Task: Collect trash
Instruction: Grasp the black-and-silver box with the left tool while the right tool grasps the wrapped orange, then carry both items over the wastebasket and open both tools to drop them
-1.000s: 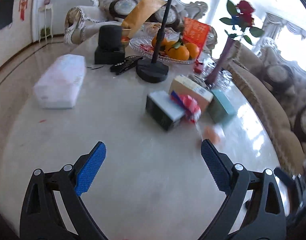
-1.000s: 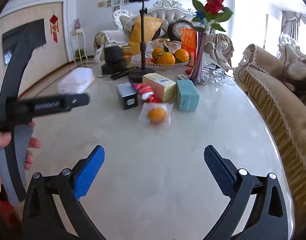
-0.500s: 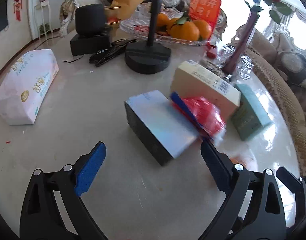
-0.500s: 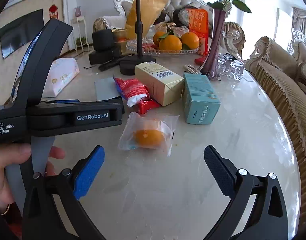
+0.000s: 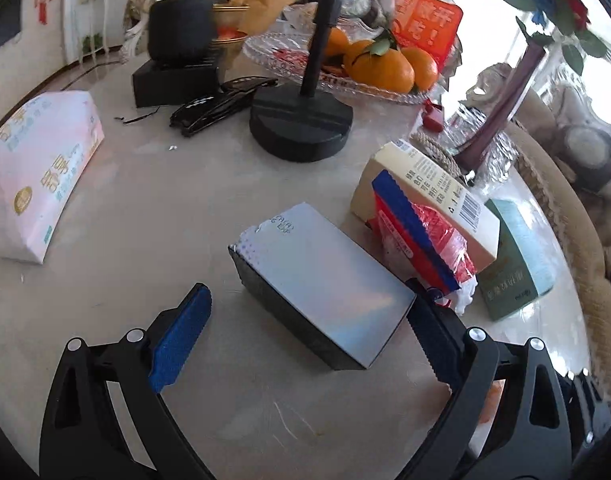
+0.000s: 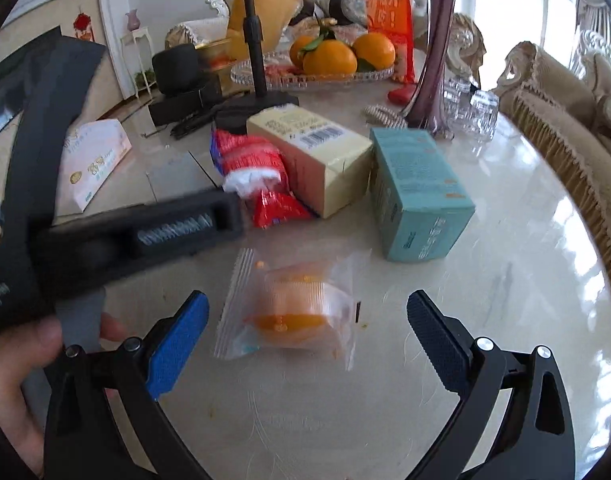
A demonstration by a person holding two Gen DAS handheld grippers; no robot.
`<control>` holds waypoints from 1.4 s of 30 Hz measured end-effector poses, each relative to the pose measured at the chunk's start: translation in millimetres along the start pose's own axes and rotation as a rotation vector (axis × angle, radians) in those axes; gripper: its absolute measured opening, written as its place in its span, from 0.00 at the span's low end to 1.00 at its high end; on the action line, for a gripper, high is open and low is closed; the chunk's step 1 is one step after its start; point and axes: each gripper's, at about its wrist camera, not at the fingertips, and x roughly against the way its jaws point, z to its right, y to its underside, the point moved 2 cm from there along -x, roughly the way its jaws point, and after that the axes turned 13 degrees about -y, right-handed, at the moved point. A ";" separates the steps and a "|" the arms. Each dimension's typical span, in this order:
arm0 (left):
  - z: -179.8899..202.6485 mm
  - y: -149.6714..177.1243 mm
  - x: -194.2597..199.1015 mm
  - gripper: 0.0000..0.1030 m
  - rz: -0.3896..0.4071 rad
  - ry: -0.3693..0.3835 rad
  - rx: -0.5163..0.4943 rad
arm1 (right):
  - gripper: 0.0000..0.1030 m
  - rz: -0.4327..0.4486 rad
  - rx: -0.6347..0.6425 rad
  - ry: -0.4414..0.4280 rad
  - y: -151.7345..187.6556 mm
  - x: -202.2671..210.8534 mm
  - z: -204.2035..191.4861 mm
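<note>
**Trash items grouped mid-counter; both hand-held grippers spread**

Silver-topped dark box (image 5: 321, 284) lies flat on the marble counter (image 5: 145, 208), between the spread fingers of the left hand-held gripper (image 5: 305, 340), nothing pinched. Red snack wrapper (image 5: 425, 236) rests just beside the box, against a cream carton (image 5: 437, 188); a teal box (image 5: 517, 256) lies beyond the carton. In the right wrist view, a clear packet holding an orange item (image 6: 293, 308) lies on the counter between the wide-spread fingers of the right hand-held gripper (image 6: 305, 340), untouched. Tissue pack (image 5: 37, 176) sits well apart at left. Fruit tray with oranges (image 5: 381, 64) and a black stand base (image 5: 301, 124) occupy the far side.
</note>
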 end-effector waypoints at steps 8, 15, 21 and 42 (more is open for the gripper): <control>-0.5 -2.0 0.1 0.55 0.011 0.002 -0.081 | 0.60 -0.034 -0.008 -0.043 -0.5 -5.9 0.6; -14.8 6.8 11.2 0.45 0.038 0.004 -0.122 | 0.46 -0.029 0.043 -0.021 2.5 -2.1 -7.2; -38.4 18.3 26.4 0.44 0.046 0.040 -0.109 | 0.46 -0.008 0.045 -0.048 6.9 4.9 -11.2; -89.5 202.5 239.7 0.44 0.192 0.273 -0.281 | 0.46 0.160 0.113 -0.163 116.0 141.7 -65.1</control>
